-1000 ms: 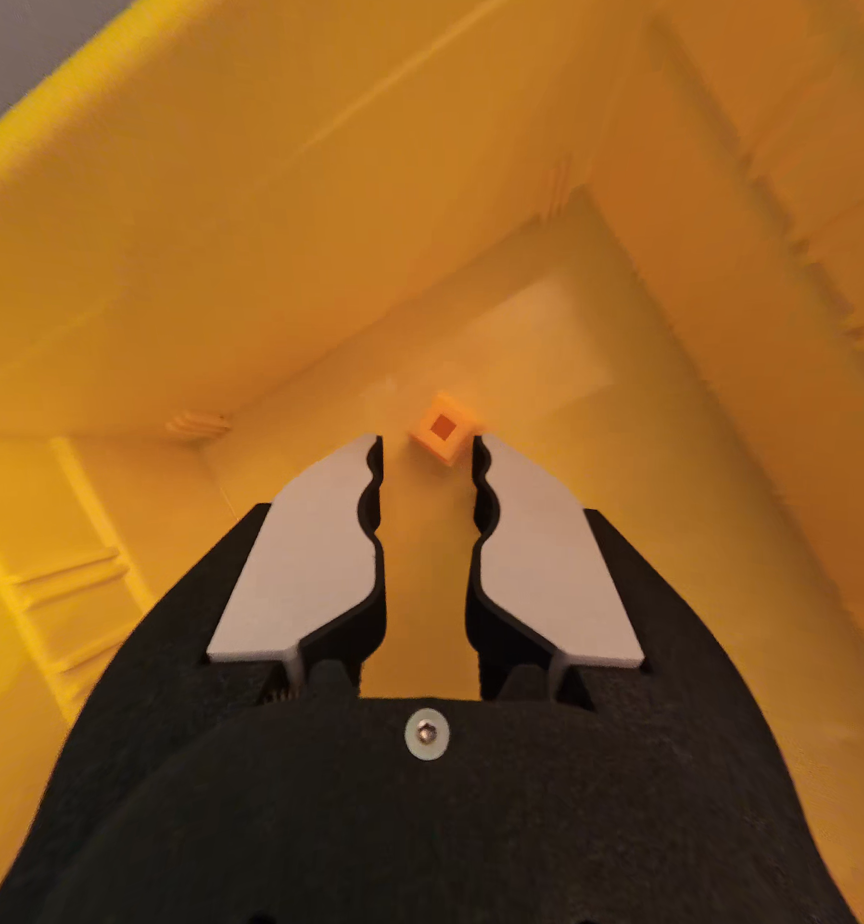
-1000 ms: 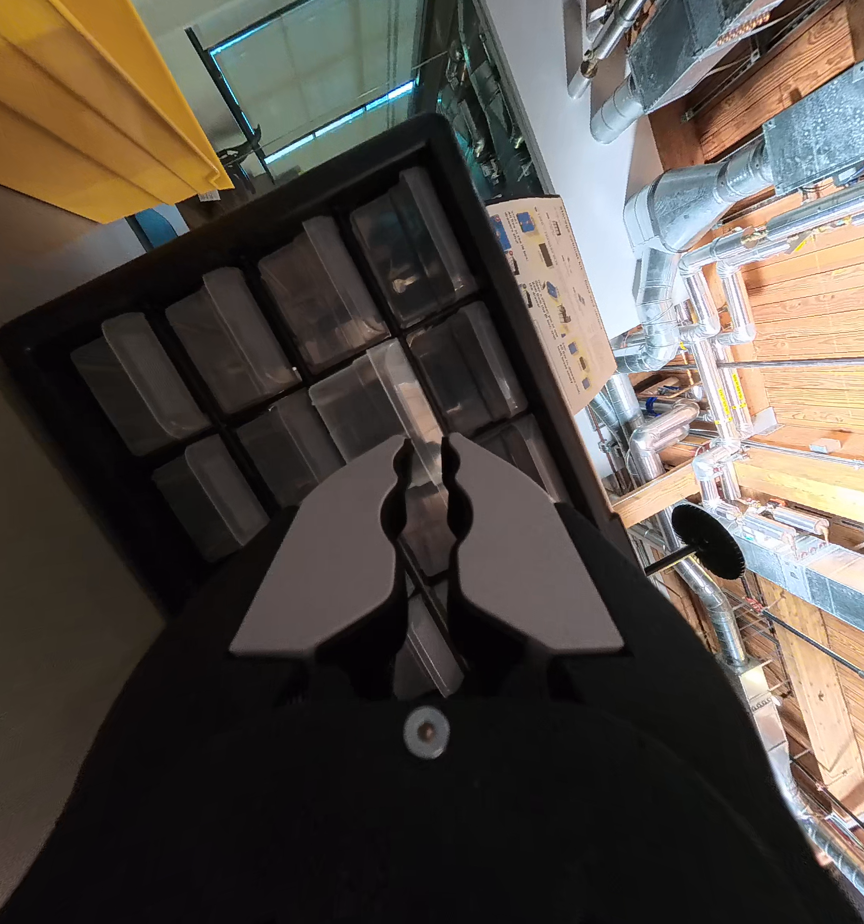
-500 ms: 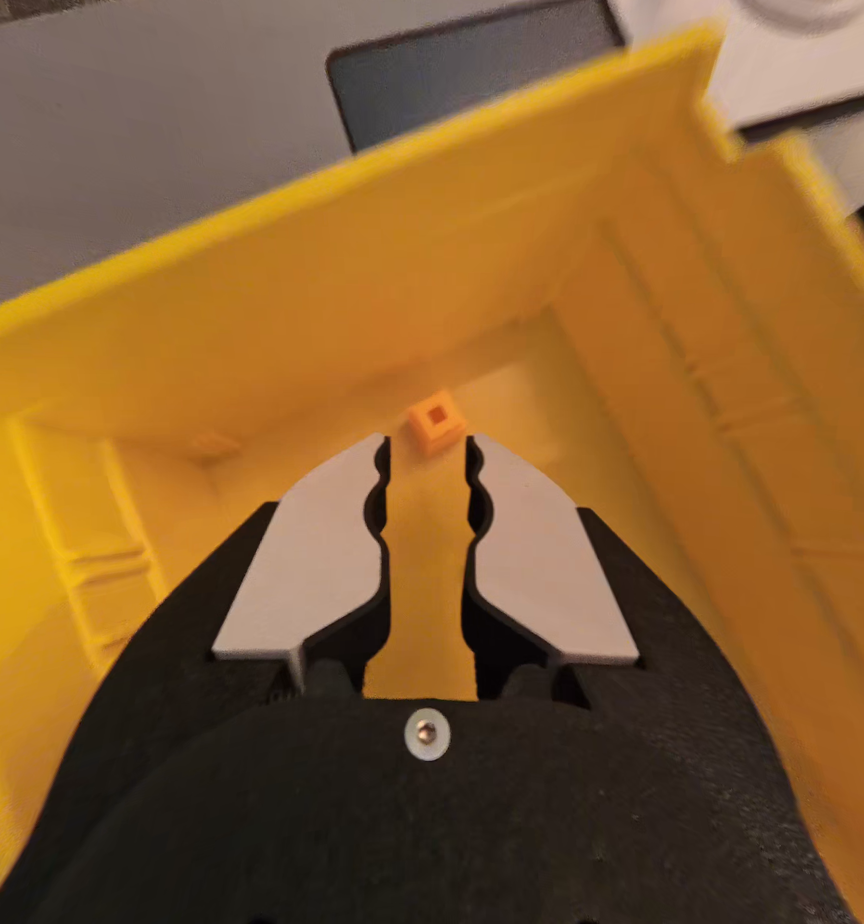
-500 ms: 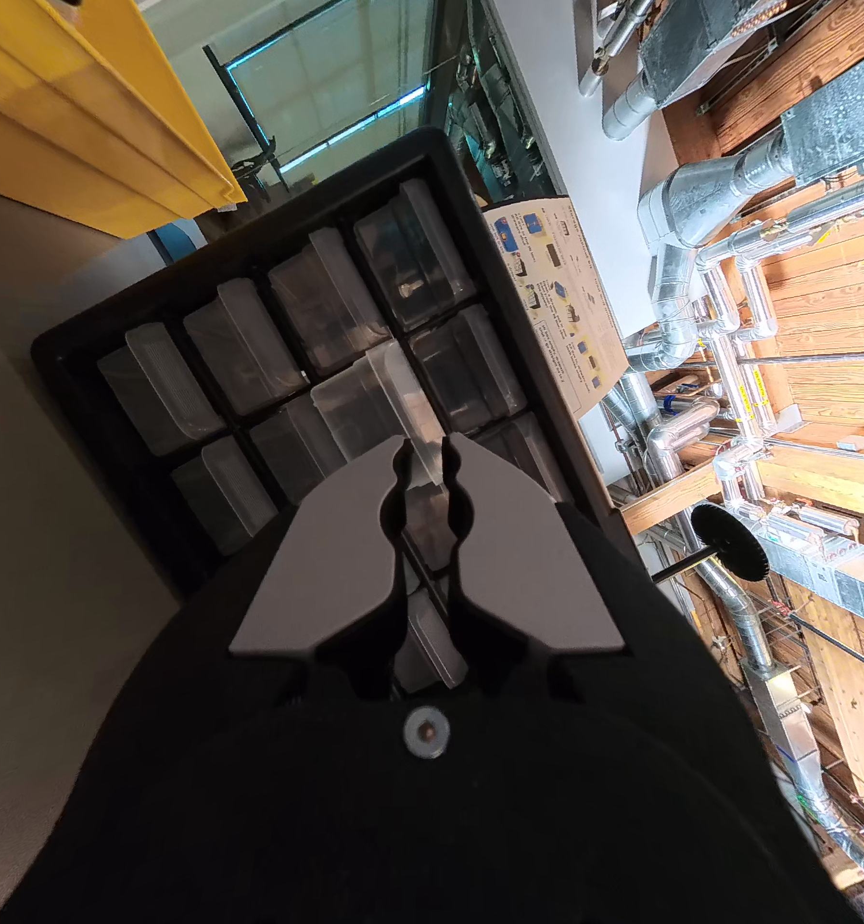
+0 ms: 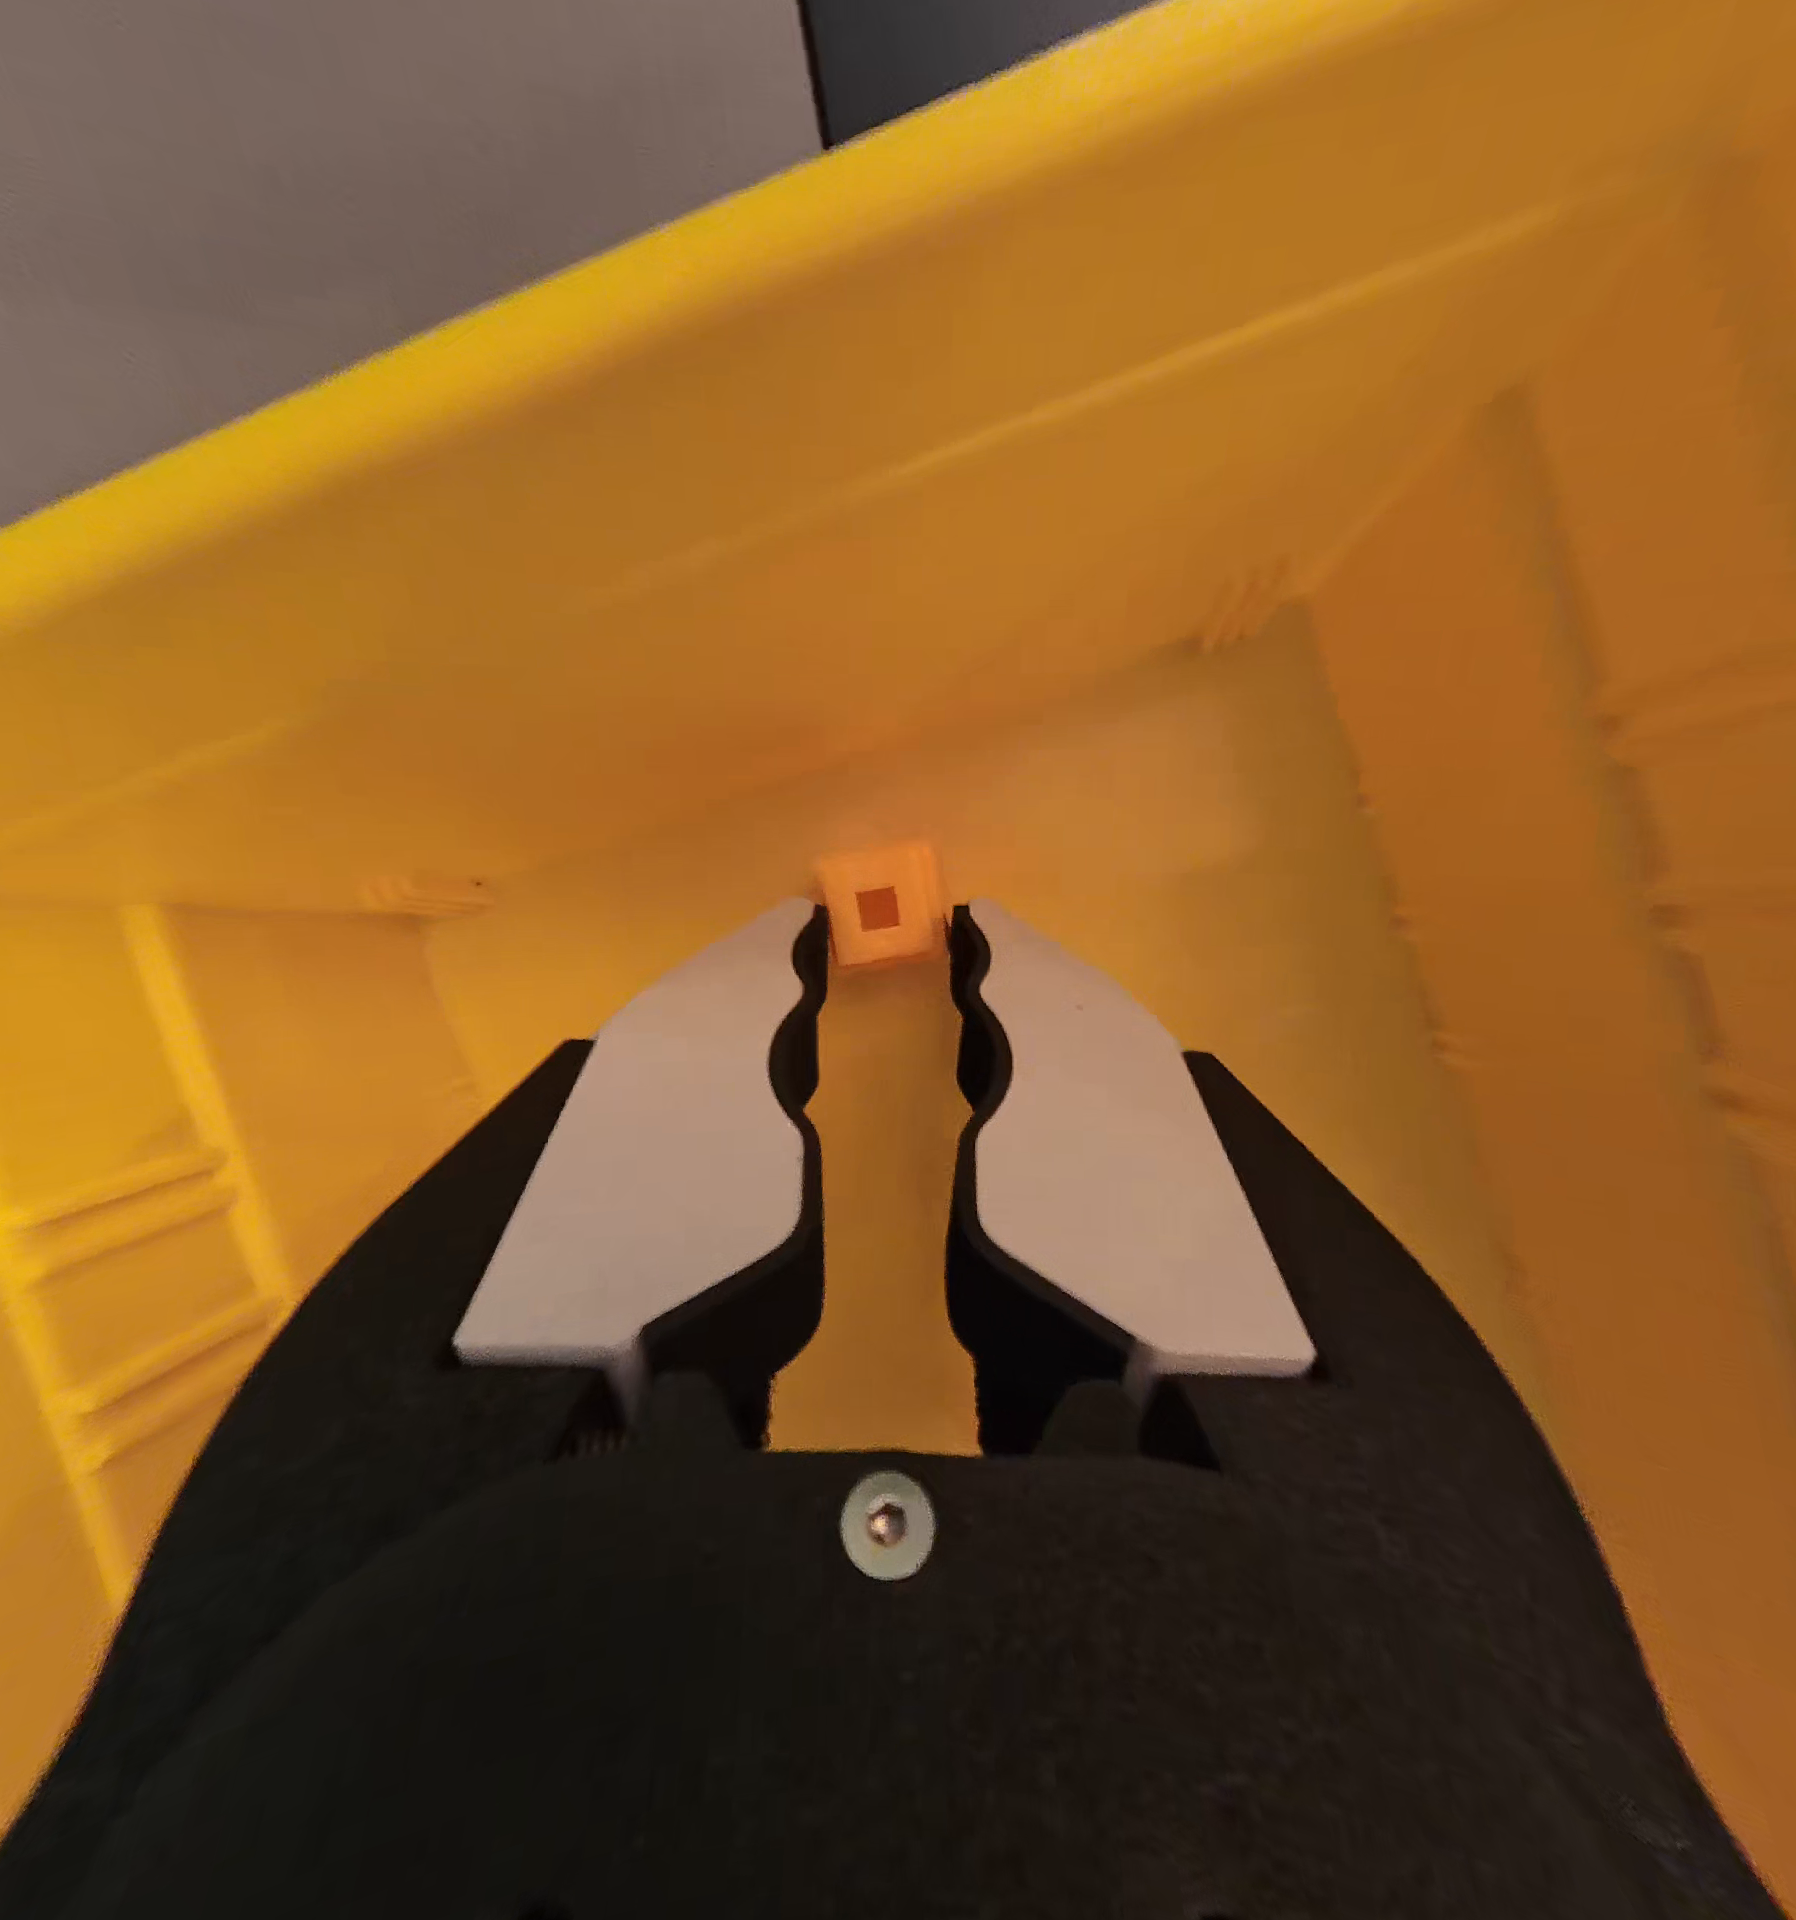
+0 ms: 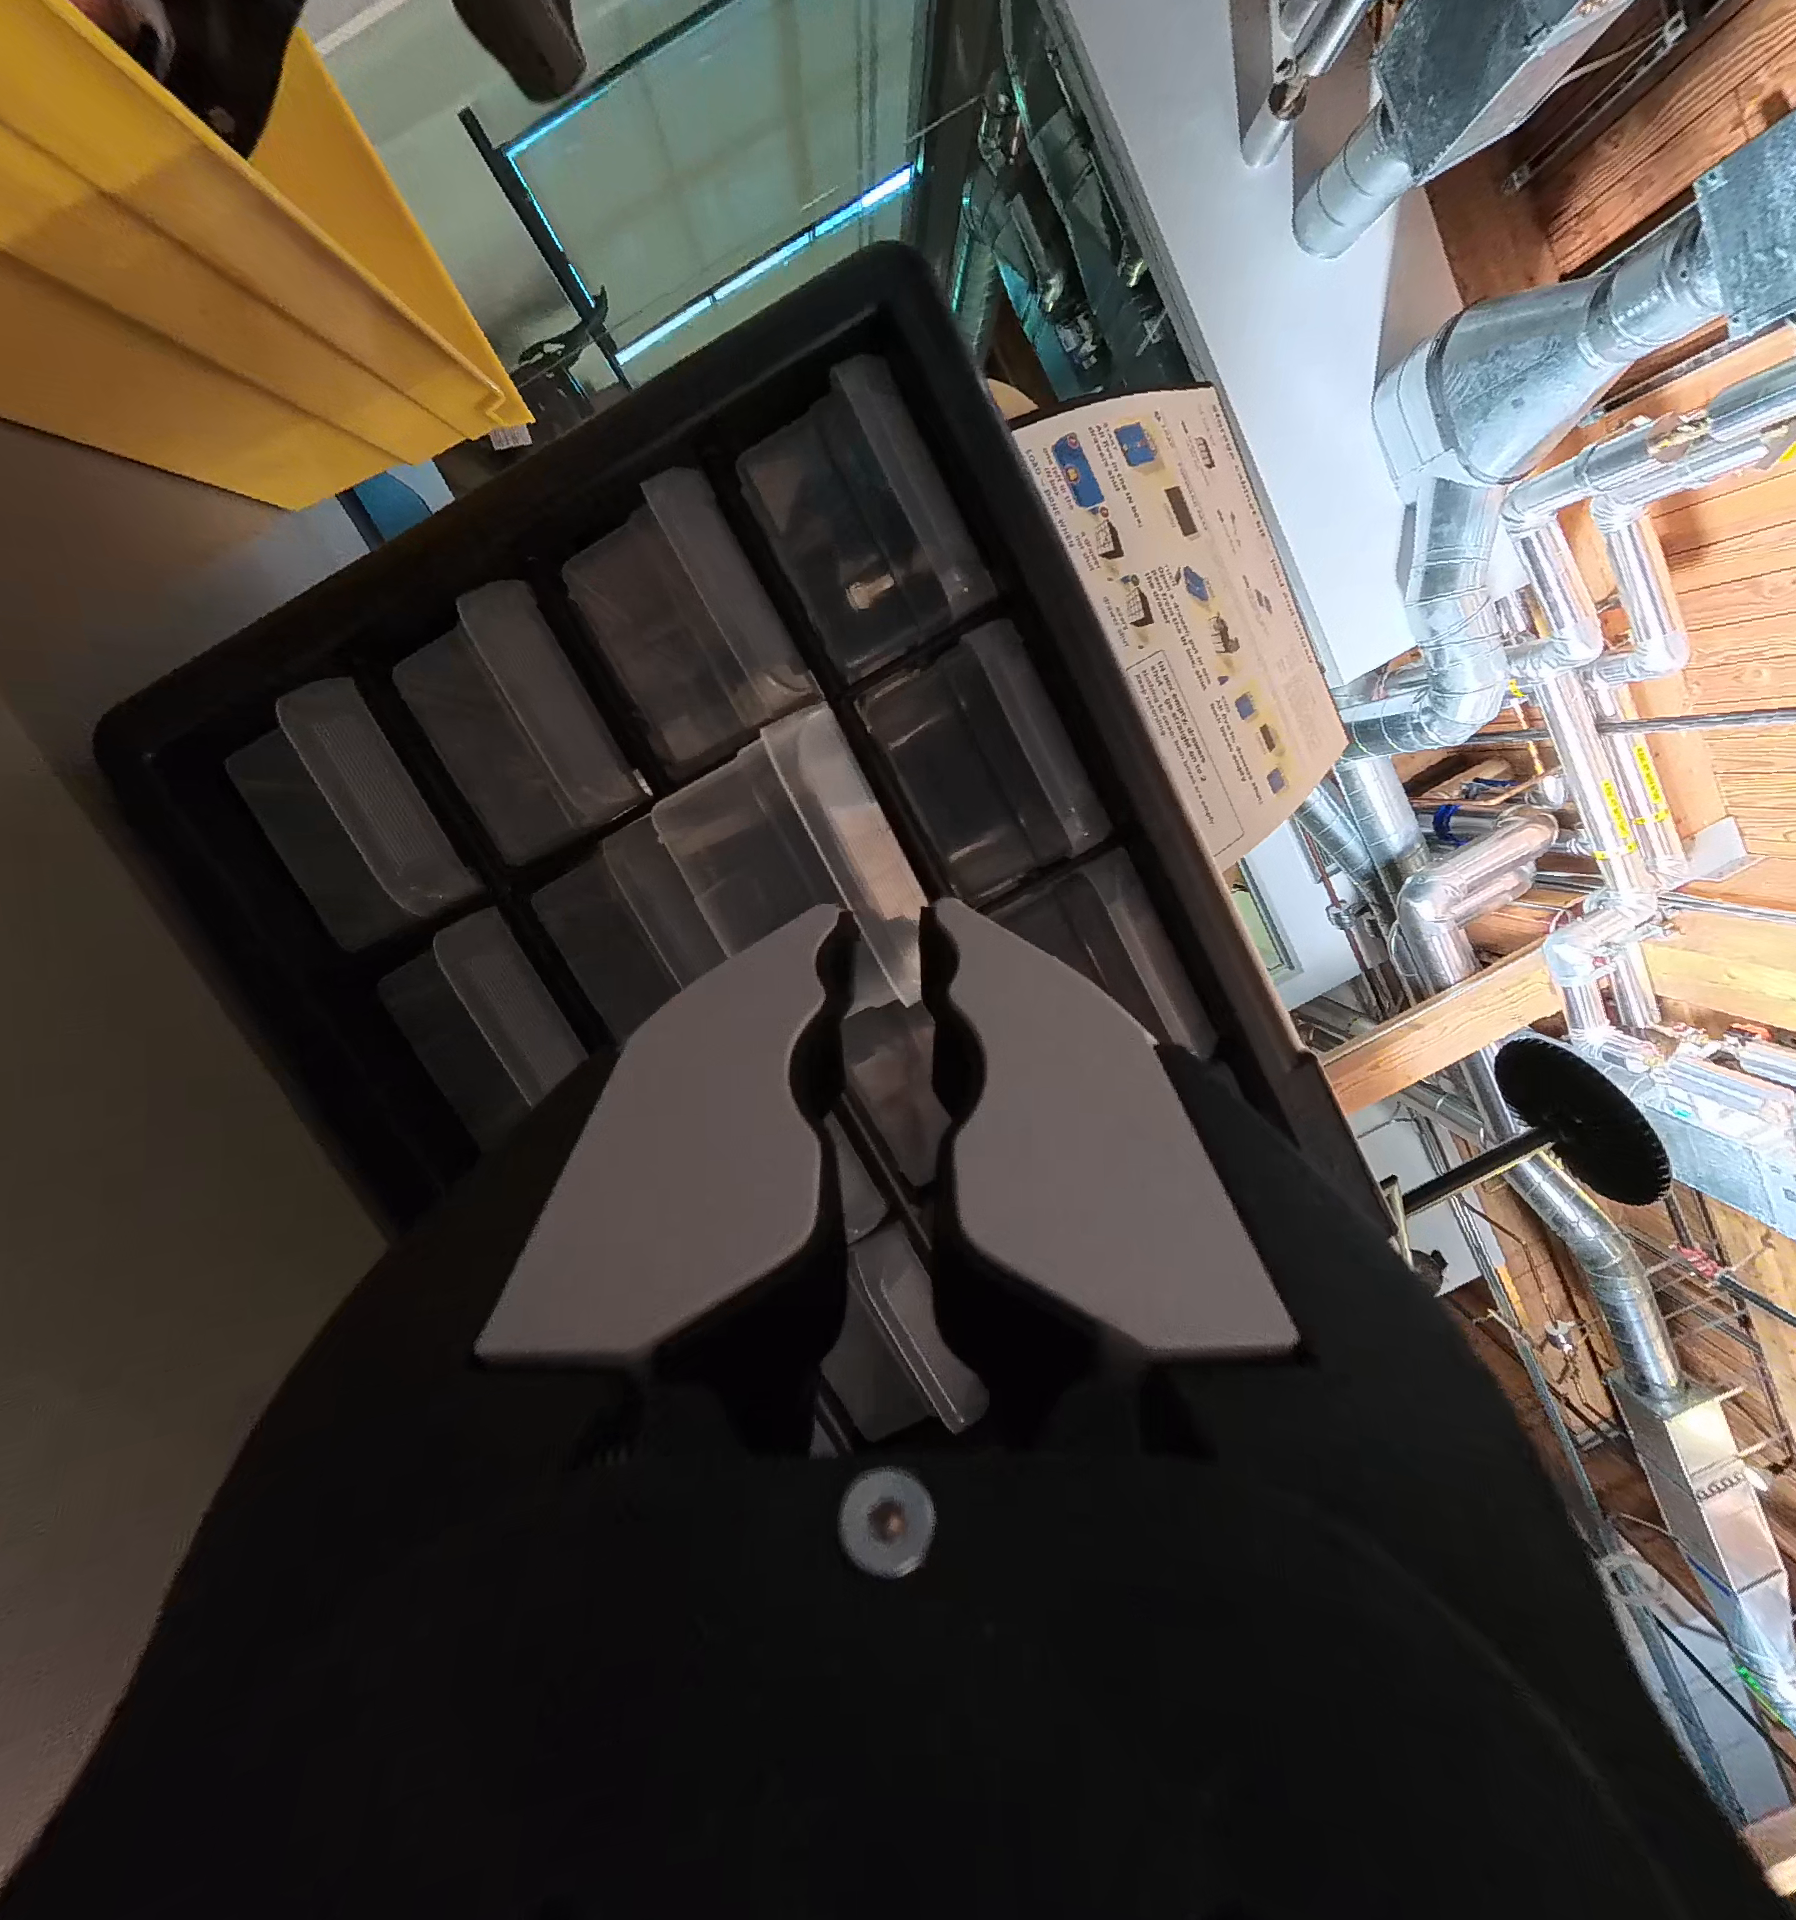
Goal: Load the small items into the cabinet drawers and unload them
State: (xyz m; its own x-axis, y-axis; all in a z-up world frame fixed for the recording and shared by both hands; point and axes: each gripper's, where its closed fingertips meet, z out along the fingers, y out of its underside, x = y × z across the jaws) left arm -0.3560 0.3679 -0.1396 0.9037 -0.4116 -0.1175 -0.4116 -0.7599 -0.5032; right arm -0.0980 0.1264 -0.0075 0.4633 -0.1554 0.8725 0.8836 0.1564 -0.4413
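Yellow bin (image 5: pixel 873 436) walls surround the left tool (image 5: pixel 886 920), open around the cube (image 5: pixel 878 914) on the floor; close squarely. Right tool (image 6: pixel 886 925) pinches the pulled-out drawer's (image 6: pixel 769 831) handle.

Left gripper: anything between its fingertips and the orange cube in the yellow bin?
Nothing. In the left wrist view the left gripper fingertips flank the orange cube directly on the yellow bin floor.
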